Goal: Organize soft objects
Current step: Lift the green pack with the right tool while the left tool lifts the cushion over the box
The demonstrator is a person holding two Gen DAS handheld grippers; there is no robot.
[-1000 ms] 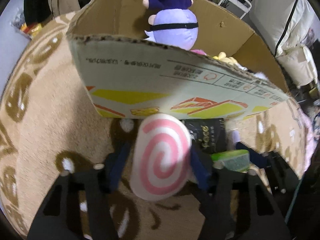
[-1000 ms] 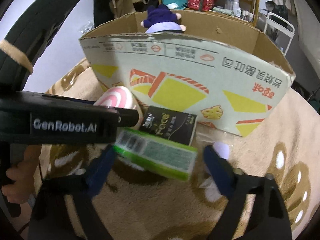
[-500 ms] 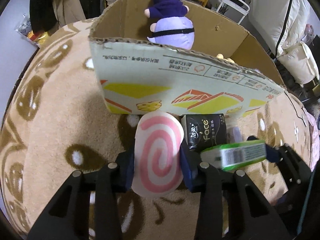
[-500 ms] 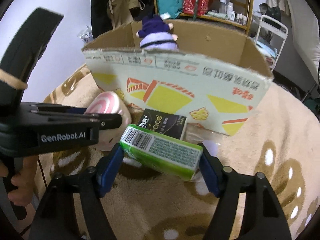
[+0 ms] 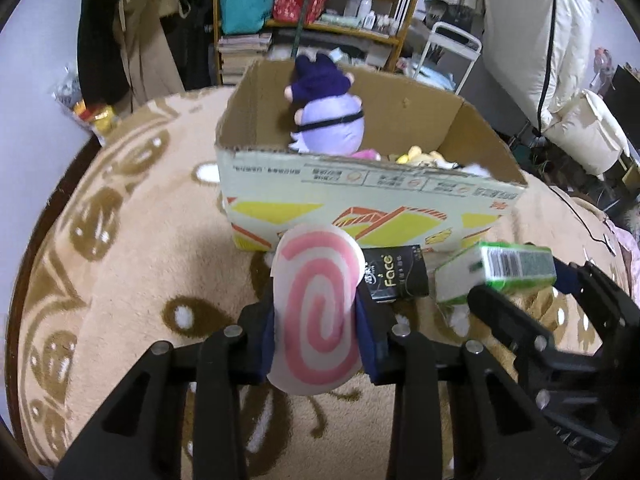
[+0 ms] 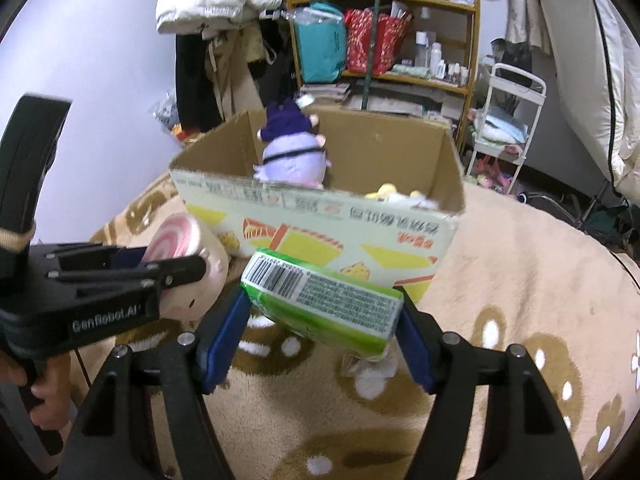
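My left gripper (image 5: 316, 328) is shut on a white plush with a pink swirl (image 5: 316, 308), held above the rug in front of the cardboard box (image 5: 360, 200). The plush also shows in the right wrist view (image 6: 180, 252). My right gripper (image 6: 320, 320) is shut on a green tissue pack (image 6: 324, 300), lifted before the box (image 6: 320, 228); the pack shows in the left wrist view (image 5: 496, 272). A purple plush (image 5: 328, 120) and yellow plush toys (image 5: 416, 158) sit inside the box.
A black "Face" tissue pack (image 5: 394, 280) lies on the beige patterned rug (image 5: 140, 260) against the box front. A crumpled clear wrapper (image 6: 368, 364) lies on the rug. Shelves (image 6: 384, 40), a white cart (image 6: 508, 120) and hanging clothes stand behind.
Both grippers have risen and drawn back from the box, carrying the swirl plush and the green pack; the right gripper closed on the pack. More of the box interior shows.
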